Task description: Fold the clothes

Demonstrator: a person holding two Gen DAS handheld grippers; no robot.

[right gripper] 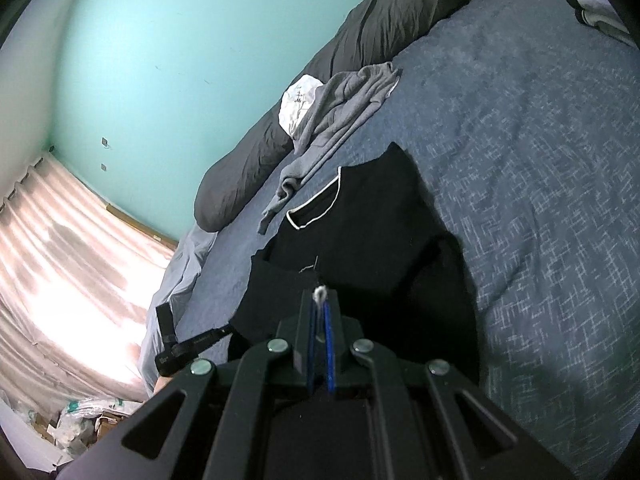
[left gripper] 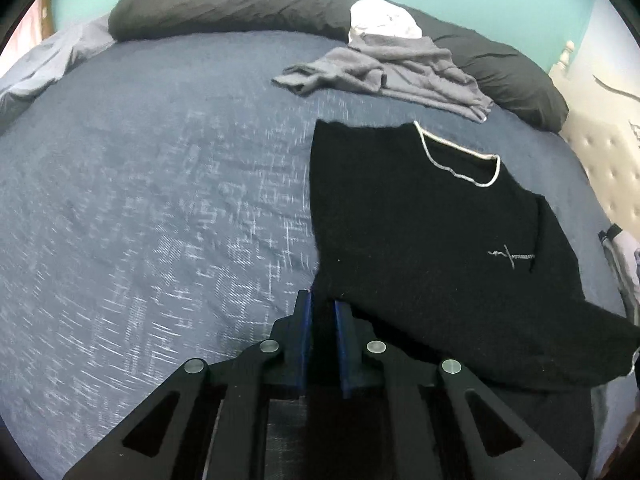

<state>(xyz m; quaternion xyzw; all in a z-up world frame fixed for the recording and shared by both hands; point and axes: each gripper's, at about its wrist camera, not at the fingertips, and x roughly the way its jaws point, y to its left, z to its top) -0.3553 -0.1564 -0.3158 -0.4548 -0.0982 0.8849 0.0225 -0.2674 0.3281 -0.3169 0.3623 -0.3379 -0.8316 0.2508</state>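
One black shirt [left gripper: 420, 240] with a white-edged neckline lies on the bed [left gripper: 160, 200], which is covered by a blue bedspread. The shirt is partly folded, one side turned over onto the body. The left gripper [left gripper: 323, 304] has its jaws clenched on the shirt's lower edge, dark cloth running between the blue pads. The right gripper [right gripper: 321, 300] has its jaws pinched on the shirt too, a small white bit of trim showing at the tips. Beyond the shirt, near the head of the bed, lies one crumpled grey garment [left gripper: 392, 68], and touching it one white garment [left gripper: 384, 18] that rests against a long dark pillow [left gripper: 224, 4]. No containers are in view.
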